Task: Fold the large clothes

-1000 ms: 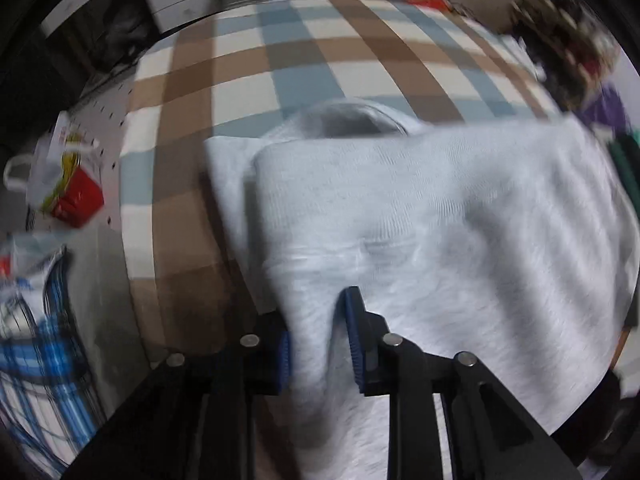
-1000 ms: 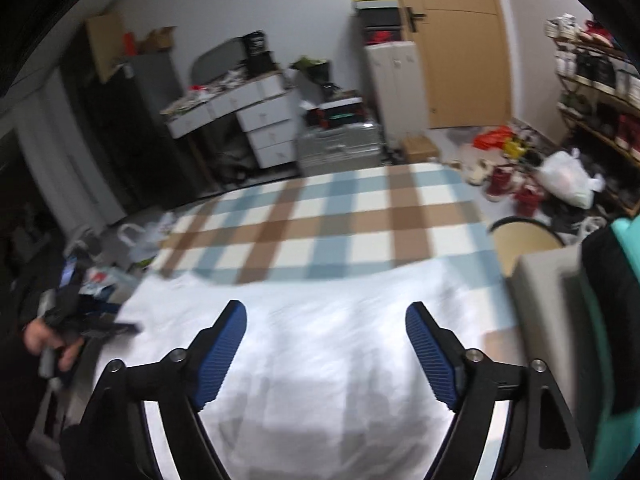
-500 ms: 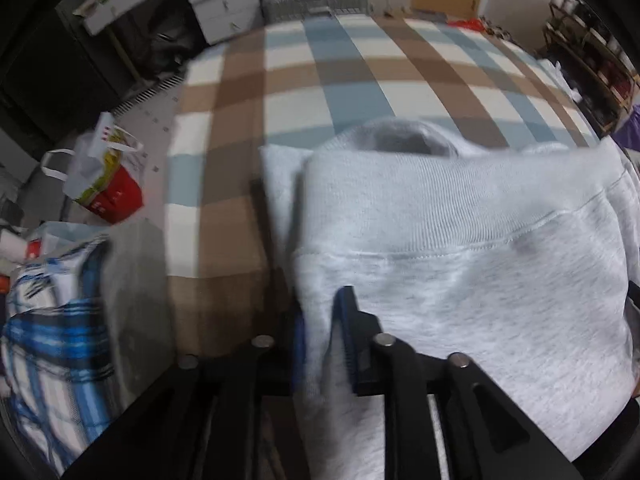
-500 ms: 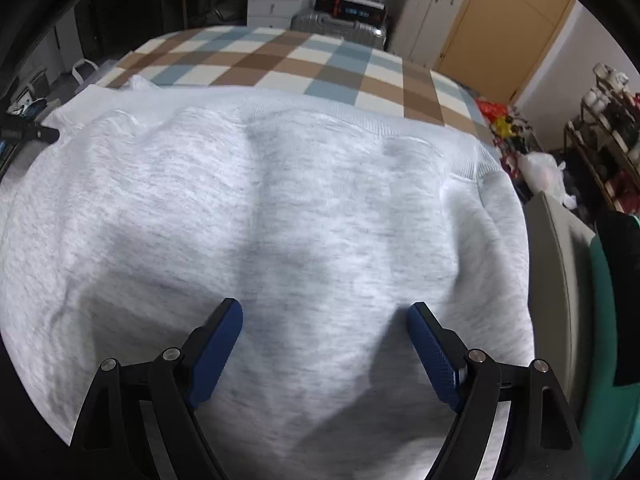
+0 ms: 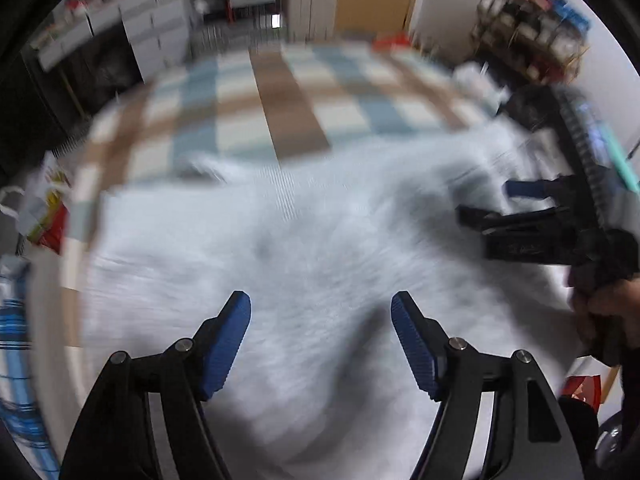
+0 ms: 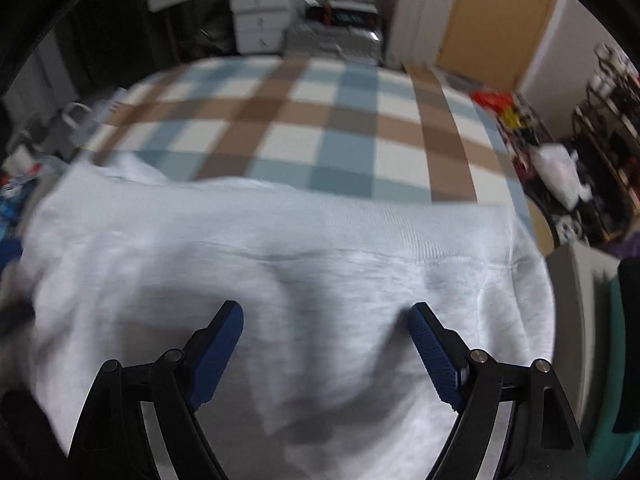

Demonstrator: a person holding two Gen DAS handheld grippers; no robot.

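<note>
Over grey sweatshirt (image 5: 320,248) on checked bed (image 6: 320,120) | left claw (image 5: 320,312) just opened wide, empty | right claw (image 6: 324,320) wide, empty

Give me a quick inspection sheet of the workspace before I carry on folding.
Surface: checked blanket in blue, brown and cream, far part bare.
Job's things: grey sweatshirt lying on the blanket's near part, ribbed edge toward the far side.
Clutter: bags on the floor left of the blanket.
Grippers: left hand-held gripper jaws have just been opening, nothing pinched, over the sweatshirt; right hand-held gripper open over the sweatshirt.
Cables: nothing seen.
Surroundings: white drawers, wooden door, cluttered shelves; views blurred.
</note>
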